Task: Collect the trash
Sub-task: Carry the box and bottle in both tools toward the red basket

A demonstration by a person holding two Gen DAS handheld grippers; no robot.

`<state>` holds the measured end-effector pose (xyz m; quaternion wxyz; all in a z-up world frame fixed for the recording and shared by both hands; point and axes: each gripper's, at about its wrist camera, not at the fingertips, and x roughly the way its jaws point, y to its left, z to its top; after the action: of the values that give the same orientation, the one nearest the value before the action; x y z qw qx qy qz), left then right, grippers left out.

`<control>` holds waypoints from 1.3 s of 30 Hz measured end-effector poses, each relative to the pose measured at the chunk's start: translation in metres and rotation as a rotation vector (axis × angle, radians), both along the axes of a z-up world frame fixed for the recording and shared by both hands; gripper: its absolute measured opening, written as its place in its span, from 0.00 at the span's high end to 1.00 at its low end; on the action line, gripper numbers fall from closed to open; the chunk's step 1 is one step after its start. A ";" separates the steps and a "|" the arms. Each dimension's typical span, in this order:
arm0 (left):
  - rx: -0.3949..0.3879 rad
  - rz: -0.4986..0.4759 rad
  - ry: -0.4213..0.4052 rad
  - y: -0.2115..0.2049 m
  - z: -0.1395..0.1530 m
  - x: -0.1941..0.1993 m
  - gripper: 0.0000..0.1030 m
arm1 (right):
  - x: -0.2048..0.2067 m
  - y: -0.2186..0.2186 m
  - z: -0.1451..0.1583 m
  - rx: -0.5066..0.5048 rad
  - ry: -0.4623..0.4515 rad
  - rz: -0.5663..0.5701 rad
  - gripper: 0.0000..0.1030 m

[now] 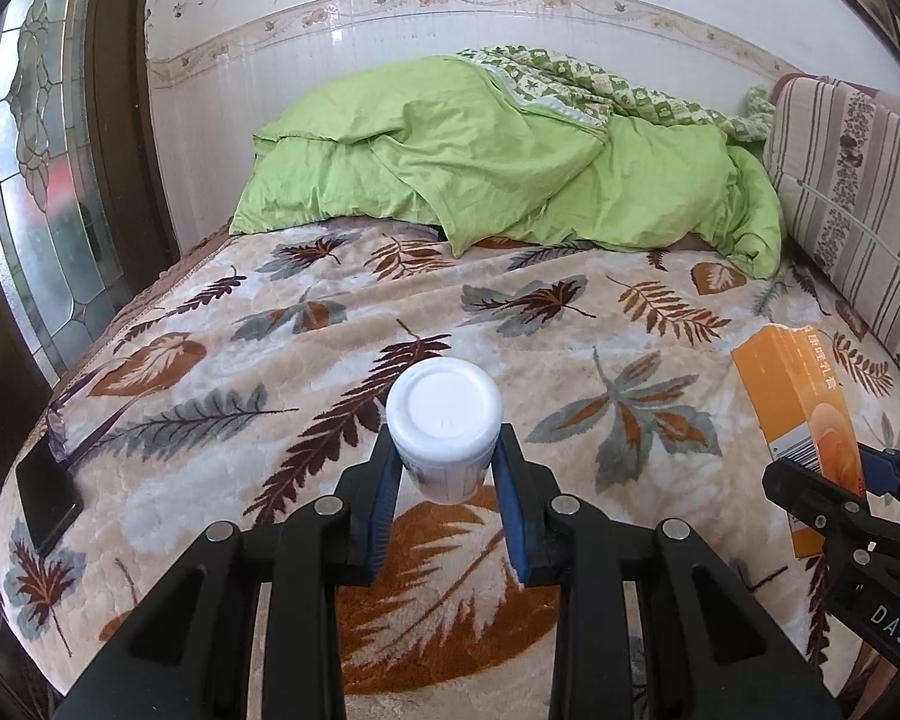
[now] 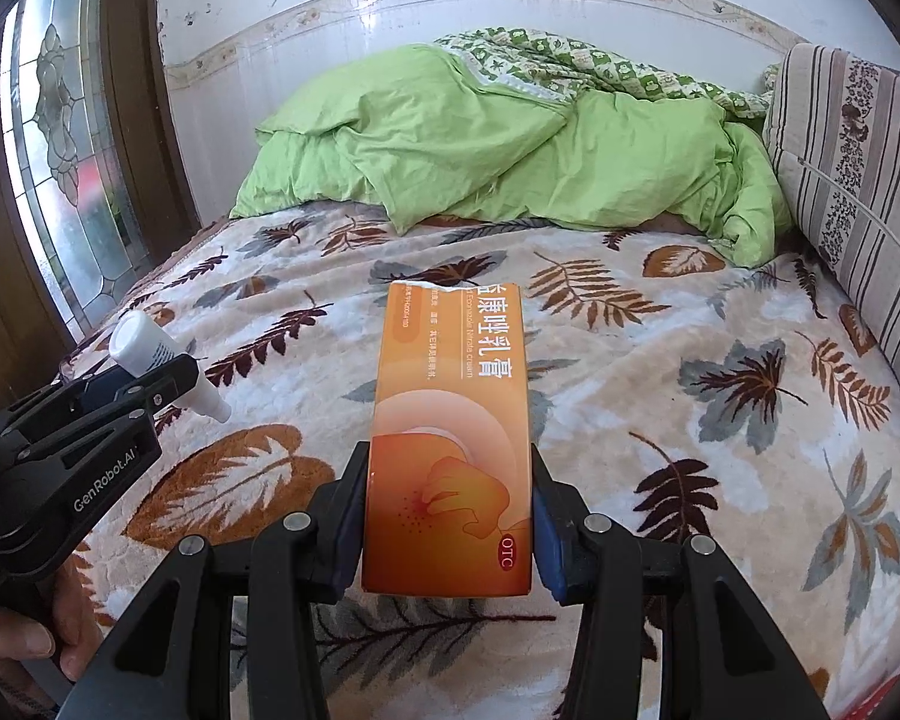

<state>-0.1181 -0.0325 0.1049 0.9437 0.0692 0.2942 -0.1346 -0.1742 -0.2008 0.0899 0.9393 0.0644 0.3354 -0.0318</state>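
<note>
While the left gripper (image 1: 445, 468) pinches a light, slick white bottle (image 1: 444, 429) mid-body, the right gripper (image 2: 448, 525) clamps a crushable orange carton (image 2: 450, 420) near its base

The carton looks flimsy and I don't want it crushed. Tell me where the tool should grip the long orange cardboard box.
Grip the long orange cardboard box near its closed OTC end, with the pads on its two long narrow sides. Come in from that end, as the right tool does now. The far end is torn open and would likely collapse.
</note>
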 end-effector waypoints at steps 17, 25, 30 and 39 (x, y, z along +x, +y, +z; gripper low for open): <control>0.001 0.000 0.000 -0.001 0.000 -0.002 0.72 | -0.002 -0.003 0.002 0.016 0.001 -0.004 0.52; 0.002 -0.004 -0.001 -0.003 0.000 -0.002 0.72 | -0.002 -0.003 0.002 0.016 0.001 -0.004 0.52; 0.000 -0.003 -0.001 -0.005 0.000 -0.002 0.72 | -0.002 -0.003 0.002 0.016 0.000 -0.003 0.52; 0.002 -0.005 -0.002 -0.006 0.001 -0.003 0.72 | -0.002 -0.003 0.002 0.013 -0.003 -0.005 0.52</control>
<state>-0.1215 -0.0389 0.1056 0.9435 0.0710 0.2934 -0.1368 -0.1759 -0.2038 0.0924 0.9394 0.0717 0.3338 -0.0319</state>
